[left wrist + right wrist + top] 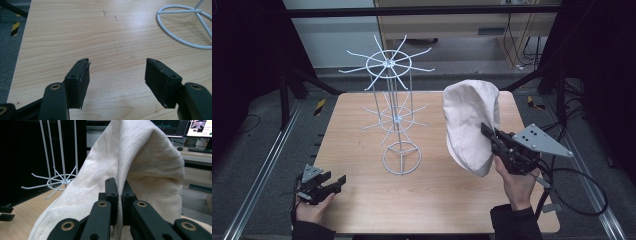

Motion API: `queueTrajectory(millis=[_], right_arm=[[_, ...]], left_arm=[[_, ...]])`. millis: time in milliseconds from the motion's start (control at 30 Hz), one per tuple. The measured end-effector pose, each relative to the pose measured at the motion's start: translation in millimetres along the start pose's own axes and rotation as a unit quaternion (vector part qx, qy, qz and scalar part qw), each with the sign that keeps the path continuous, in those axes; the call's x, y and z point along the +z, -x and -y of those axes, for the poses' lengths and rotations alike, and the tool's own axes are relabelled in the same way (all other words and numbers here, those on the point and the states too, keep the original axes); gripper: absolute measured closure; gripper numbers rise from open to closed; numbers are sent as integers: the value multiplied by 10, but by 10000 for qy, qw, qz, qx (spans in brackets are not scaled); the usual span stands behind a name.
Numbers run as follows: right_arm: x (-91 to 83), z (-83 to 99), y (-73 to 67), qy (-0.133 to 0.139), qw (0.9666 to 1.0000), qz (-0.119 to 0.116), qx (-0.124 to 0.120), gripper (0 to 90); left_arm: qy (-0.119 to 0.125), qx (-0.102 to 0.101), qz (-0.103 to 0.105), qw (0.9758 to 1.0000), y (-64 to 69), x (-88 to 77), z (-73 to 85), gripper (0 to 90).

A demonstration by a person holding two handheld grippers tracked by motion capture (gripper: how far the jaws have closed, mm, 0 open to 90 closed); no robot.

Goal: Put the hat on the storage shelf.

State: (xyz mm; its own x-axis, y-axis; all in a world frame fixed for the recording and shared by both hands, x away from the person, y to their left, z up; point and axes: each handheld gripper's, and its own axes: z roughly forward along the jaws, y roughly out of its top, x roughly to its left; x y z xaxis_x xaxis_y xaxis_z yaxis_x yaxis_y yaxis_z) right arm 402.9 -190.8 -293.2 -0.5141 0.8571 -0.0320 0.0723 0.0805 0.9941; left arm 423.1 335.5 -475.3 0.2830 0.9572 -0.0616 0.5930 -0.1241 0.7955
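A cream cloth hat (469,125) hangs in the air over the right half of the table, held up by my right gripper (490,133), which is shut on its edge. In the right gripper view the two black jaws press together on a fold of the hat (140,162). A white wire rack (395,107) with two tiers of radiating hooks stands on a ring base at the table's middle, left of the hat. My left gripper (337,181) rests low at the near left corner, open, with bare wood between its fingers (82,80). The rack's ring base (175,37) lies ahead of it to the right.
The wooden table (362,200) has metal rails along both sides and a dark frame around it. A black cable (582,200) trails from the right gripper off the table's right edge. Monitors (197,127) stand on a desk behind the hat.
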Motion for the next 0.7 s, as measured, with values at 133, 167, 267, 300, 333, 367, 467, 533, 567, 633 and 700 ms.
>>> queueTrajectory(millis=[133,167,267,300,333,367,467,533,567,633,700], right_arm=[[-6,-54,-27,107,9999,-13,-39,884],[-6,-54,-27,107,9999,-13,-39,884],[-21,-98,-35,213,9997,-33,-69,884],[-21,-98,-35,213,9997,-33,-69,884],[-24,-109,-39,246,9997,-31,-60,884],[-30,-134,-47,275,9996,-29,-74,884],[-36,-159,-56,336,9994,-31,-98,884],[-51,-200,-70,441,9989,-37,-119,884],[-54,-214,-80,486,9988,-25,-93,884],[-55,-239,-84,556,9984,-14,-118,884],[-56,-267,-91,614,9980,-11,-132,884]], left_arm=[[3,-6,-2,10000,-2,0,0,359],[3,-6,-2,10000,-2,0,0,359],[-4,-5,2,10000,0,1,1,359],[-4,-5,4,10000,0,1,0,359],[-7,-5,4,10000,0,1,0,359],[-5,-5,3,10000,-1,1,0,359],[-6,-7,2,10000,-1,1,1,359],[-5,-9,1,10000,-1,1,0,359],[-6,-8,2,10000,-1,1,0,359],[0,-4,0,10000,-1,0,0,359],[3,-3,3,10000,0,-2,0,359]])
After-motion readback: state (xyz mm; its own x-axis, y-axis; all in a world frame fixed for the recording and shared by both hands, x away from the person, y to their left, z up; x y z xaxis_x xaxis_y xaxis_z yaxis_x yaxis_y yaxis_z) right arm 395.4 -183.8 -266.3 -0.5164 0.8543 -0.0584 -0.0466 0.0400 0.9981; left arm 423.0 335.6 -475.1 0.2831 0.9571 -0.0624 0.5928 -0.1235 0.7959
